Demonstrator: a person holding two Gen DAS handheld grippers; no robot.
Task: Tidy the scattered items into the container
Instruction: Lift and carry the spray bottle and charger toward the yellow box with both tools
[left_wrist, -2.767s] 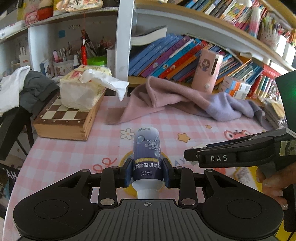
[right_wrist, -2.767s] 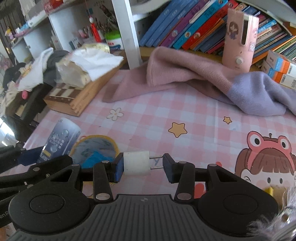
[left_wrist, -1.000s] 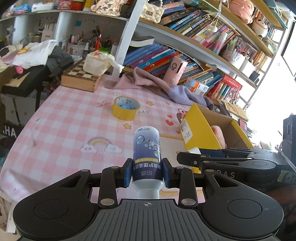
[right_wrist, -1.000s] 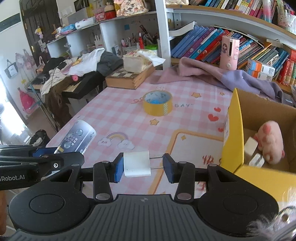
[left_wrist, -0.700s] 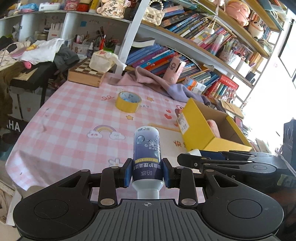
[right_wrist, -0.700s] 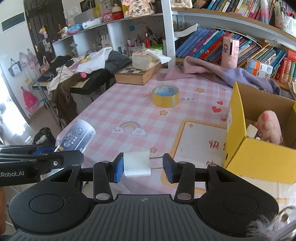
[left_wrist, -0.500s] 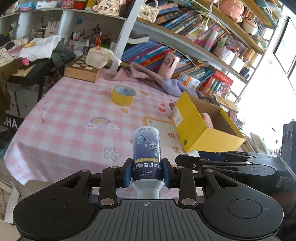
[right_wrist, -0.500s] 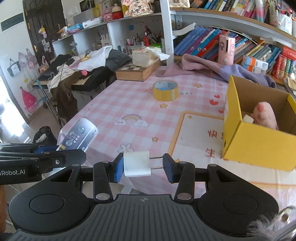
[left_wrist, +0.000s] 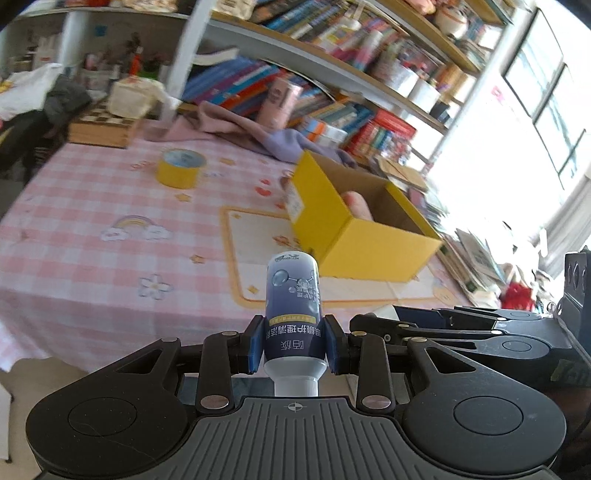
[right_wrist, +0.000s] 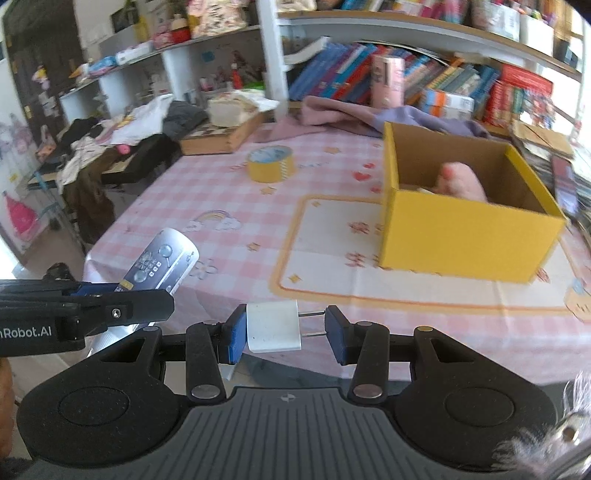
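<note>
We have both claws loaded. The left claw is clamped on a bottle, gripped low near its white cap so the body sticks out ahead of the fingers, where it can tip into the box once we let go. The right claw is closed on a white plug, held end to end: one pad presses its flat back and the other bears on the tips of its two prongs, so the jaws stand wider than the plug's body alone would need. Both claws hang off the near edge of the surface, well short of the box, which sits open-topped to the right with a pink toy already inside. A tape roll remains out on the checked cloth, well apart from the box. We judge the next step to be carrying both items over the rim and releasing them.
</note>
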